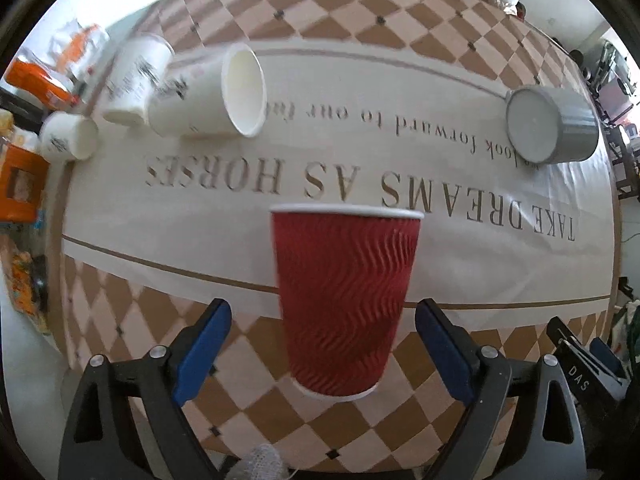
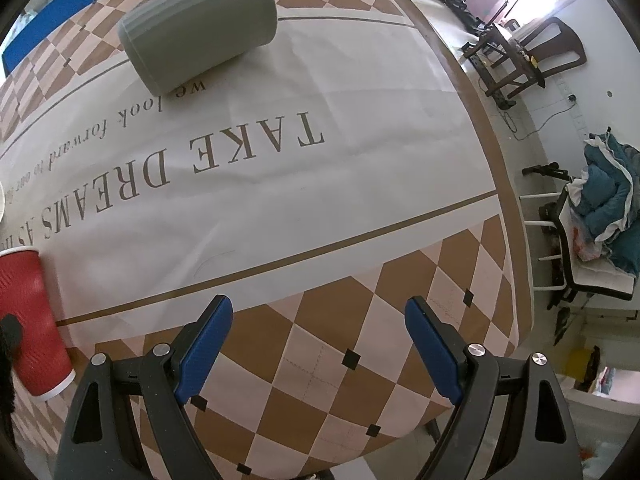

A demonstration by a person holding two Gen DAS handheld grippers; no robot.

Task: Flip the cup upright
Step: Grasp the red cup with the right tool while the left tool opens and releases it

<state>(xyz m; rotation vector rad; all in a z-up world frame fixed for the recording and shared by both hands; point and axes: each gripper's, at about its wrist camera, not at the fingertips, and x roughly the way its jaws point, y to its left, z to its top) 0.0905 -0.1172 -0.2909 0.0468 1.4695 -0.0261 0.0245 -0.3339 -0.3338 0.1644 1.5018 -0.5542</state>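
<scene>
A red ribbed paper cup (image 1: 344, 300) stands upright on the table, rim up, between and just beyond the blue pads of my left gripper (image 1: 323, 350). The jaws are spread wide and do not touch it. The same red cup (image 2: 32, 320) shows at the left edge of the right wrist view. A grey cup (image 1: 552, 124) lies on its side at the right; in the right wrist view the grey cup (image 2: 200, 28) lies ahead at the top. My right gripper (image 2: 319, 350) is open and empty above the checkered cloth.
Three white paper cups lie on their sides at the far left: a large one (image 1: 208, 94), one behind (image 1: 136, 80), a small one (image 1: 68, 136). Orange packets (image 1: 24, 184) sit at the left table edge. The table edge (image 2: 516, 240) runs at the right, chairs beyond.
</scene>
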